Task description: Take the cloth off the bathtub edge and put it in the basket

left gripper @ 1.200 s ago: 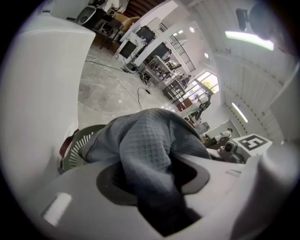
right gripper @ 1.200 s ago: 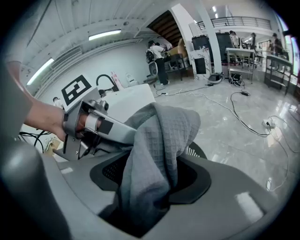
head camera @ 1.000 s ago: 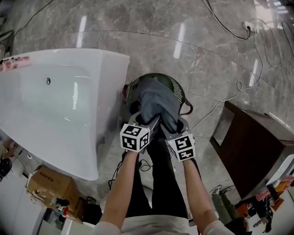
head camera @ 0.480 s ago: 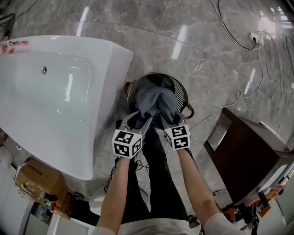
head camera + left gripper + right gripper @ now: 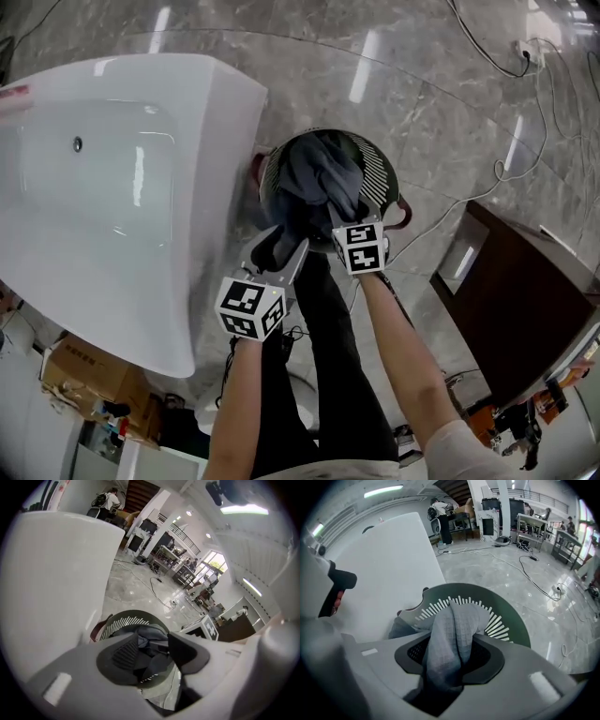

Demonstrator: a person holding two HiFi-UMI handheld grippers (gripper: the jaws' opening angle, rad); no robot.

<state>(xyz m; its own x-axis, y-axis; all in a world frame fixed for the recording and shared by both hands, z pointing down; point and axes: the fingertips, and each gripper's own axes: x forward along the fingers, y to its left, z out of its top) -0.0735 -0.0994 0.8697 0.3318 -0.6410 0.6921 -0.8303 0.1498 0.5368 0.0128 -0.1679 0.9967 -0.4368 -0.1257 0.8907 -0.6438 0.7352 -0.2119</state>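
Nearest in the head view are the person's bare forearms (image 5: 398,347) and dark trouser legs. Each arm ends in a marker cube (image 5: 251,309) printed with black-and-white square codes. These carry no letters or words.

The left gripper (image 5: 284,251) sits at about 7 o'clock from the basket, drawn back short of its rim. Its jaws stand apart and grip nothing; in its own view the basket and cloth show through the gap.

The right gripper (image 5: 343,212) is at 6 o'clock of the basket, at the near rim. Its jaws are clenched on a bunched fold of the cloth (image 5: 452,625).

The cloth is grey-blue with a fine waffle-grid weave and is crumpled into soft folds. Most of it is heaped inside the basket. One fold runs back over the near rim into the right jaws, and another edge hangs at the rim's 9 o'clock side.

The basket (image 5: 380,169) is round and dark green, with white slots around its wall. It stands on the floor, just beside the corner of the bathtub.

The white bathtub (image 5: 112,187) fills the 9 to 10 o'clock side. A reddish sticker (image 5: 21,91) on its far edge is too small to read.

A cardboard box (image 5: 80,370) at 8 o'clock bears print I cannot make out. A dark brown cabinet (image 5: 525,309) is at 4 o'clock.

Farthest off, cables (image 5: 506,159) trail across the glossy grey marble floor (image 5: 309,84) towards 1 o'clock.
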